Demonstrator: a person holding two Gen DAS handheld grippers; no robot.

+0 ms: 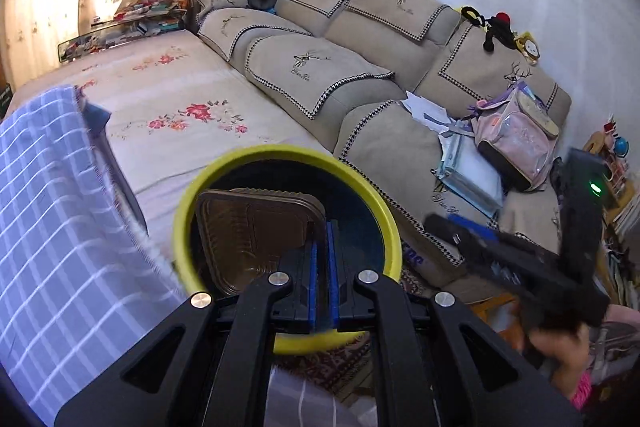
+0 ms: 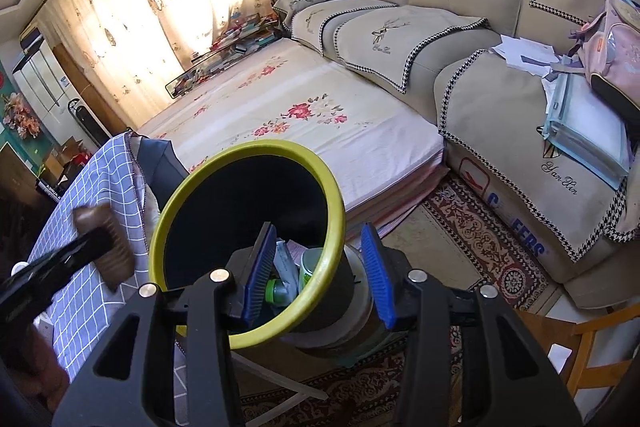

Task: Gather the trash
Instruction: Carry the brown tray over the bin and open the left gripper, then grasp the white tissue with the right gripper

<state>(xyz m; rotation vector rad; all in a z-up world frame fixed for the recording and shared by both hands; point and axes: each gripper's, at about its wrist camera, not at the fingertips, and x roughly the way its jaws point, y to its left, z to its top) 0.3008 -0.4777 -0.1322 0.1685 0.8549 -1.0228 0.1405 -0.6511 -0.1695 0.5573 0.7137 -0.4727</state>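
A black trash bin with a yellow rim (image 1: 182,211) (image 2: 160,227) stands beside a blue checked cloth (image 1: 52,211). My left gripper (image 1: 322,251) is shut on the edge of a brown plastic tray (image 1: 248,235). In the left wrist view the tray overlaps the bin's mouth. In the right wrist view the tray (image 2: 102,245) is blurred, left of the bin over the cloth. My right gripper (image 2: 318,273) is open, with the bin's near rim showing between its pads and neither pad pressing on it. A bottle, a cup and wrappers (image 2: 290,273) lie in the bin.
A mattress with a flowered sheet (image 2: 320,131) lies behind the bin, against a beige sofa (image 2: 420,39). On the sofa are papers, folders (image 2: 588,135) and a pink backpack (image 1: 516,135). A patterned rug (image 2: 480,239) covers the floor. A wooden chair (image 2: 580,339) stands at the right.
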